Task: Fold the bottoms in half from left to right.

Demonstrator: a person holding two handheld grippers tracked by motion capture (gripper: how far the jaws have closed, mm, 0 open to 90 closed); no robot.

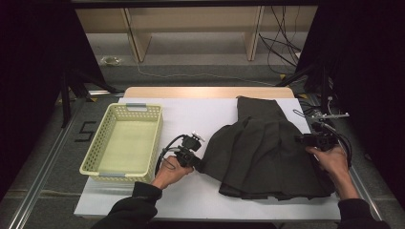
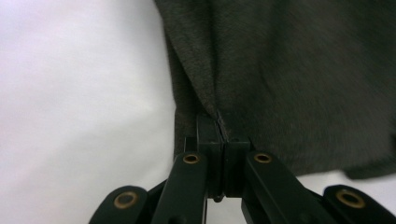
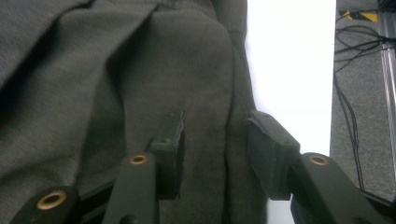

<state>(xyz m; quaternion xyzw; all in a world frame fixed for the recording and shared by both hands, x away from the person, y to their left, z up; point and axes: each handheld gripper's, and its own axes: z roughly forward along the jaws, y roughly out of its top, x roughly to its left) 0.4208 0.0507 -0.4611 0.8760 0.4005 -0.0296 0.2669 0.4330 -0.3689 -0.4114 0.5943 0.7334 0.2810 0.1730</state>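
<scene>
left gripper (image 1: 197,162), low and centre-left in the high view, has its jaws pressed together on the left edge of the dark grey garment (image 1: 267,150); in the left gripper view a thin fold of that cloth (image 2: 280,70) is pinched between the pads at bottom centre. right gripper (image 1: 305,140), at the right of the high view, sits on the garment's right side; in the right gripper view its jaws stand spread with a ridge of cloth (image 3: 205,130) between them, and whether the pads touch it i cannot tell. garment lies spread over the right half of the white table top (image 1: 200,114). pale yellow basket (image 1: 125,143) stands at the left, well apart from the cloth.
</scene>
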